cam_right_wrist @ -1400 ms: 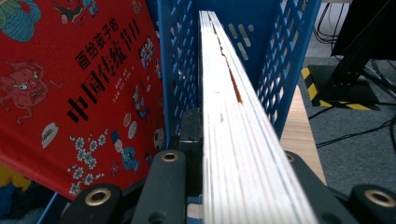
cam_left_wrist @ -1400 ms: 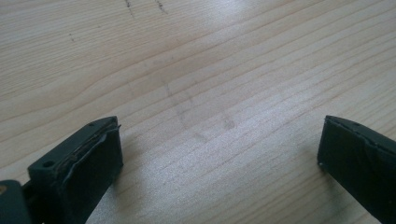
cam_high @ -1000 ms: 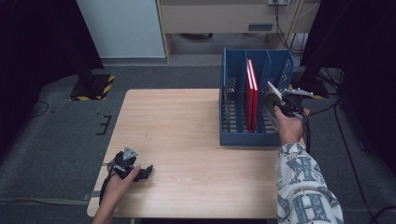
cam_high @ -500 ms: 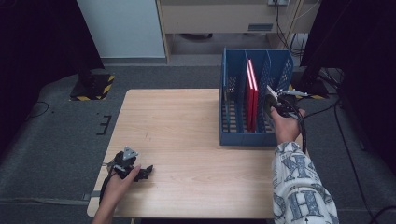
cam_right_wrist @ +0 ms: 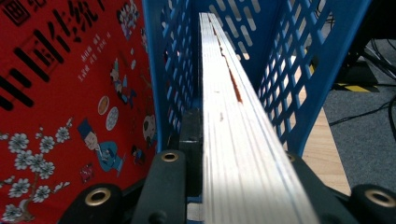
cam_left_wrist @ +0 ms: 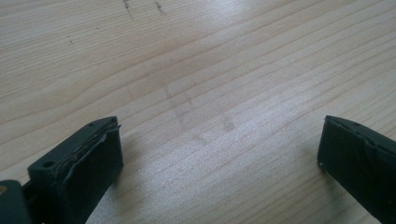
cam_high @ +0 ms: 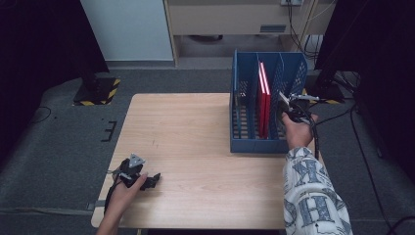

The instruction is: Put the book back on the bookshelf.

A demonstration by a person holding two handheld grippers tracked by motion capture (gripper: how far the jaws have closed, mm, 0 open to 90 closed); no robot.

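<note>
We have a thin book [cam_right_wrist: 233, 116] clamped edge-on between the jaws of our right gripper [cam_right_wrist: 233, 186], its pale page edges facing the camera and its long axis running straight away from us into the rightmost slot of the blue rack [cam_high: 244, 142]. It stands upright on its edge, lengthwise along the slot, with the perforated divider [cam_right_wrist: 170, 79] just to its left and the rack's outer wall on its right. Past that divider, in the next slot, a red book [cam_high: 265, 100] with cartoon figures and blossoms on its cover already stands upright.

The risk, as we judge it, is the tight fit: if we tilt the wrist, the book's corner could catch on the divider's holes, or the pages could splay and jam. Letting go too early might let it lean against the wall.

Our left gripper [cam_high: 139, 177] rests on the table [cam_high: 195, 127] well away from the rack, jaws spread apart, holding nothing.
</note>
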